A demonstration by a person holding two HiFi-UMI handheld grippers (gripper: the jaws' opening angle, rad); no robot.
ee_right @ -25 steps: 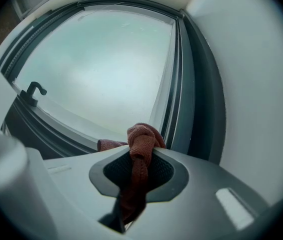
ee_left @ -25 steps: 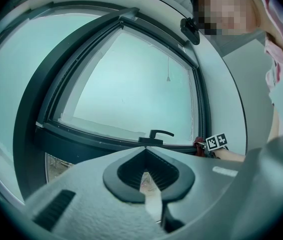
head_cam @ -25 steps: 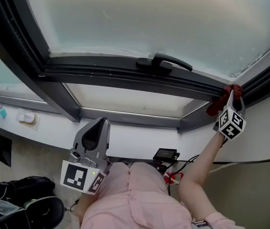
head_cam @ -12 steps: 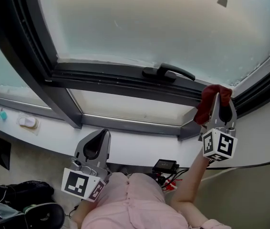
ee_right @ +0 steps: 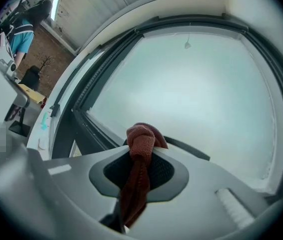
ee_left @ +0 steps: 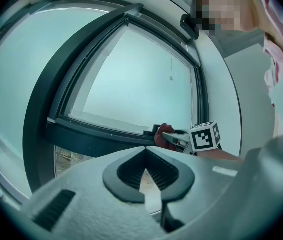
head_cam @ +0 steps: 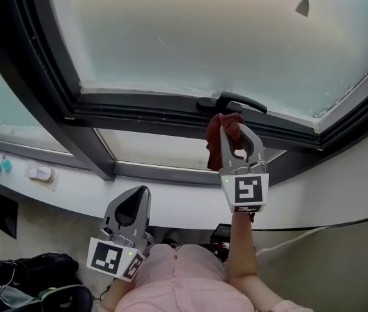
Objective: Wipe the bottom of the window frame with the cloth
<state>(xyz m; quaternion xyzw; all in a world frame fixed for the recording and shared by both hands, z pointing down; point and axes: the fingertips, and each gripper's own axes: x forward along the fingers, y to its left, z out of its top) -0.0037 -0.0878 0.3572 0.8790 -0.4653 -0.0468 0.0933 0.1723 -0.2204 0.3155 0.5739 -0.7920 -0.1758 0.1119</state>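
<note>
Head view puts the right gripper [head_cam: 231, 130] just below the window handle [head_cam: 231, 103], its 2 jaws clamped on the dark red cloth [head_cam: 218, 142], which bunches past the tips and hangs down on the side left of the handle. The left gripper [head_cam: 131, 207] hangs well below and left of the handle, jaws together on nothing, taking no part. To wipe well, I judge the bunched end should be pressed flat onto the bottom rail of the window frame [head_cam: 138, 112] under the handle and drawn along it in 1 steady stroke, grip kept firm so the cloth does not slip out, bare jaw tips kept off the dark rail, and the wad worked around the foot of the handle. Whether the cloth touches the rail below the handle cannot be told: gripper and cloth cover that spot, and in the right gripper view the knot of cloth blocks it too. No dirt shows on the rail, and its end right of the handle runs behind the wall edge
</note>
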